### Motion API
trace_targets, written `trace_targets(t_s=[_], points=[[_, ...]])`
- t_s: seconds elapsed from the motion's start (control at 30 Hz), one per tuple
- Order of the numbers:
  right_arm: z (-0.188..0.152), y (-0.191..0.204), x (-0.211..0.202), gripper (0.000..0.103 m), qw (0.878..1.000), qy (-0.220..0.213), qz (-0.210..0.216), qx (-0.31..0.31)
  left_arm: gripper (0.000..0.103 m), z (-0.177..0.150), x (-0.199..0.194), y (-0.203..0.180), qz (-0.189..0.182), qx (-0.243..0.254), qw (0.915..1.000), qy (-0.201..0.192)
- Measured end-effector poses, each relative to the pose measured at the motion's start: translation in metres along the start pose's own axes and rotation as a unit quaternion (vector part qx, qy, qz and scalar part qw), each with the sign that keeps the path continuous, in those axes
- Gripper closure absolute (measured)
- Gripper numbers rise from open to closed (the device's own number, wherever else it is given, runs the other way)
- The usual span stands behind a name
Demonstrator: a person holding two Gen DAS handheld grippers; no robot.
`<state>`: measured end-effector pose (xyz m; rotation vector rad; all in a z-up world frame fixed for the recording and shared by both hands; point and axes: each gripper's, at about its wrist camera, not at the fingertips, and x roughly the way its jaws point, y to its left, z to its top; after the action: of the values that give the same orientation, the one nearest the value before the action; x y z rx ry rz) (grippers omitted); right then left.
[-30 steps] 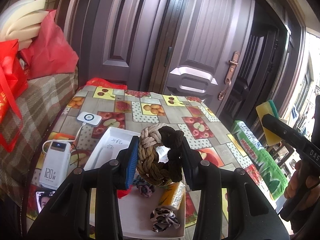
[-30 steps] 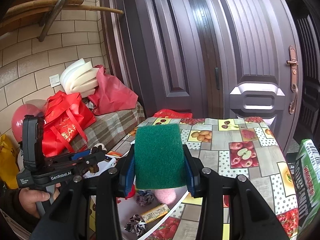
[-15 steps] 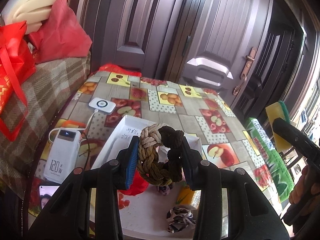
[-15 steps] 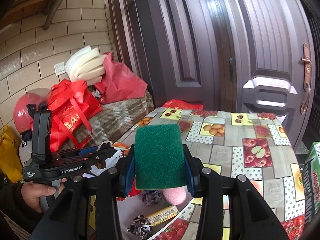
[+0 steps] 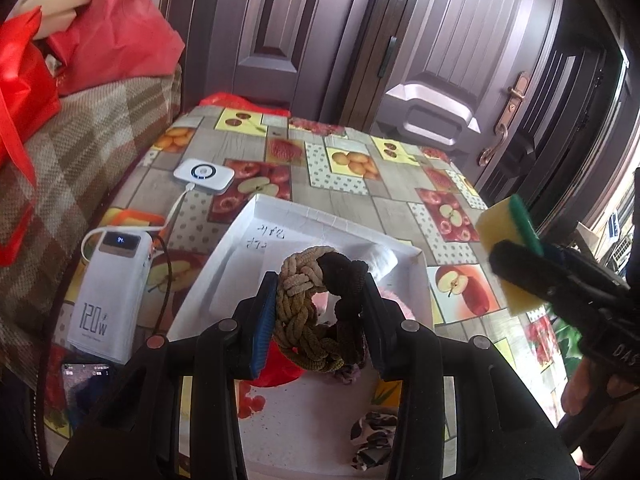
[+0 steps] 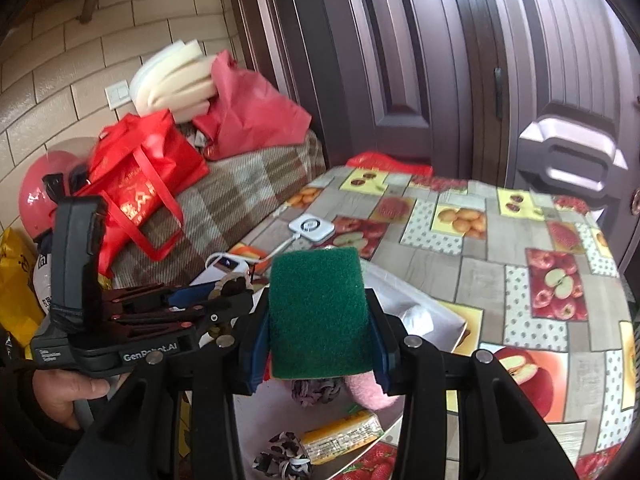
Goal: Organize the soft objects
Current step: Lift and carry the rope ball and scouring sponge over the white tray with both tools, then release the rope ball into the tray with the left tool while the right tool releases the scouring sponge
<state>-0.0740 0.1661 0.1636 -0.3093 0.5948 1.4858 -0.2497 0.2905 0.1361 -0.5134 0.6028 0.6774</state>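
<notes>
Left hand-held gripper [image 5: 320, 316] squeezes braided rope ring [image 5: 316, 312], tan and dark brown, over white tray [image 5: 248, 236]. "GenRobot.AI" on its side. Power bank [image 5: 110, 300] at 9 o'clock reads "120W". Right hand-held gripper [image 6: 320, 340] pinches green sponge [image 6: 320, 312] above table [image 6: 480, 272]. Pink fluffy thing [image 6: 368, 390] at 5 o'clock in tray.

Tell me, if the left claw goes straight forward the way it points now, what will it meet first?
Probably the white tray. The left claw, shut on the braided rope ring, points down toward the tray's far part, near the white roll. Depth is unclear, so it may reach the fruit-print tablecloth beyond.
</notes>
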Motion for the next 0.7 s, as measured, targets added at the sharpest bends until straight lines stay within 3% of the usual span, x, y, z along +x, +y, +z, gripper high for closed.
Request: trace_targets(t_s=[0.37,0.43,0.47,0.53,0.57,0.6,0.7], points=[[-0.01,-0.007,0.048,0.06,0.999,0.047,-0.011,0.022,0.063,-0.01,0.04,0.003,0.016,0.001,0.9985,0.052],[-0.011,-0.008,0.053,0.052,0.998,0.052,-0.015,0.024,0.059,-0.012,0.044,0.005,0.023,-0.001,0.9982,0.056],[-0.012,-0.009,0.055,0.045,0.998,0.056,-0.019,0.028,0.053,-0.012,0.046,0.006,0.025,-0.001,0.9979,0.059],[-0.014,-0.012,0.059,0.017,0.997,0.063,-0.018,0.039,0.025,-0.013,0.049,0.007,0.04,0.0,0.9976,0.056],[-0.015,-0.014,0.06,0.017,0.997,0.065,-0.021,0.041,0.007,-0.014,0.049,0.008,0.044,0.0,0.9976,0.054],[-0.016,-0.015,0.061,0.015,0.997,0.066,-0.024,0.042,0.001,-0.015,0.049,0.009,0.055,0.002,0.9971,0.054],[-0.017,-0.017,0.062,0.0,0.996,0.066,-0.036,0.046,0.001,-0.015,0.05,0.011,0.056,-0.002,0.9968,0.058]])
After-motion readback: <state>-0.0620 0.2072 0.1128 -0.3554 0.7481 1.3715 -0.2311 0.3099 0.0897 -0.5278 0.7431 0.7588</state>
